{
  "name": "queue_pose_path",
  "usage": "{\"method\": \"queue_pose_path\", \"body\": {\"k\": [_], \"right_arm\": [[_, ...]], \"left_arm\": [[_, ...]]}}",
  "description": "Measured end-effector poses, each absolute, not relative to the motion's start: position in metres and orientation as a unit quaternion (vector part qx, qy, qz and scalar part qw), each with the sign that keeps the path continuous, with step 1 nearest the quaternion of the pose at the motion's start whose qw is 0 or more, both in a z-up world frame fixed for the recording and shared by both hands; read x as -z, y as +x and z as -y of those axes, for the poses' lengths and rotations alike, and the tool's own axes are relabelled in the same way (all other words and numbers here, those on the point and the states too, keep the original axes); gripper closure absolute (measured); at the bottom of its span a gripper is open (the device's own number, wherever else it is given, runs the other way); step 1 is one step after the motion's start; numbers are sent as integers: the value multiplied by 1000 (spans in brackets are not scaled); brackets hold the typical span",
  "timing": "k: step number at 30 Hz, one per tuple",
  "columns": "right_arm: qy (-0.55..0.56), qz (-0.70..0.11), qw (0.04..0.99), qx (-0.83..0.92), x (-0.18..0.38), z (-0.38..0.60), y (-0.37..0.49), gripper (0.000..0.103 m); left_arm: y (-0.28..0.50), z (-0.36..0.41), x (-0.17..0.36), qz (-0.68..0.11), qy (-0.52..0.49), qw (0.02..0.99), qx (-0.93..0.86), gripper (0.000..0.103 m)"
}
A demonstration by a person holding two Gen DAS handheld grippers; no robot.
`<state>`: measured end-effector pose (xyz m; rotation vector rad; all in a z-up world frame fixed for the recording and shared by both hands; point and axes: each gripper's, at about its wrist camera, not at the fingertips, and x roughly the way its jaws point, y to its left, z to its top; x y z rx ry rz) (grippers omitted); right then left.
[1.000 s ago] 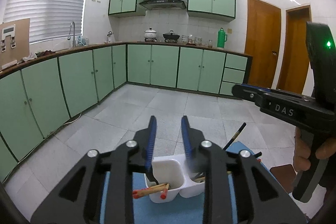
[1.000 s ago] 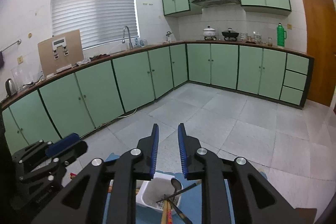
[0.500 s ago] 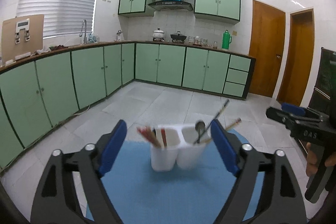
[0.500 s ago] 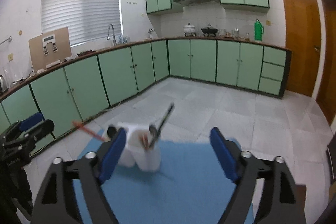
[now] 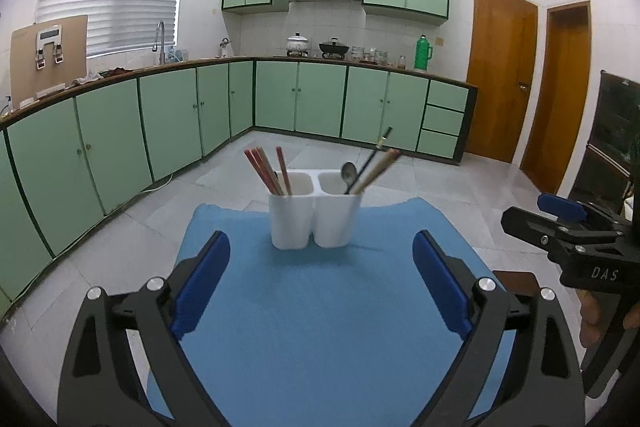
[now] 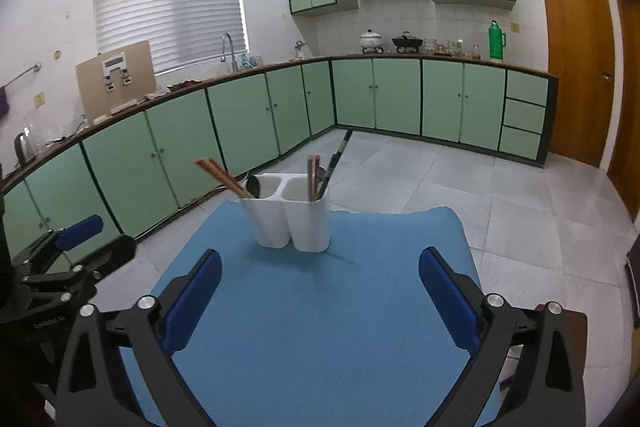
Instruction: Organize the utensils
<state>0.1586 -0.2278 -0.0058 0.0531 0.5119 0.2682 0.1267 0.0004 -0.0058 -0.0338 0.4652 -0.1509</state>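
A white two-compartment holder point(image 5: 316, 219) stands at the far end of a blue mat point(image 5: 320, 339). Its left cup holds red chopsticks point(image 5: 264, 171). Its right cup holds a metal spoon point(image 5: 349, 173), light wooden chopsticks point(image 5: 380, 167) and a black stick point(image 5: 378, 151). My left gripper point(image 5: 321, 255) hangs short of the holder, its jaws opening wide with nothing between them. In the right wrist view the holder point(image 6: 292, 223) sits ahead of my right gripper point(image 6: 320, 261), whose jaws are also opening and hold nothing. Each gripper shows at the edge of the other's view.
The mat point(image 6: 320, 339) covers a small brown table point(image 5: 520, 279) above a pale tiled floor. Green cabinets point(image 5: 168, 131) run along the left and back walls. Wooden doors point(image 5: 504, 75) are at the right. A person's hand point(image 5: 592, 311) grips the right tool.
Both grippers have drawn back from above the holder and their jaws have spread from nearly shut to wide. The holder now stands well ahead of the fingertips.
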Motion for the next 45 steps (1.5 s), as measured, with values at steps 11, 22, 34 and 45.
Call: {"method": "queue_pose_path", "body": {"k": [11,22,34,45], "right_arm": [[20,-226,963,-144,-15,234,109,6],[5,-189,969,-157,-41,227,79,6],[-4,-176,971,-162,-47,219,67,6],[-7,-171,972,-160,-46,219,63,6]], "left_arm": [[80,10,-11,-211,-7,974,76,12],[47,11,-40,-168,-12,983,74,10],[32,7,-50,-149,-12,986,71,10],[24,6,-53,-142,-10,987,70,10]]}}
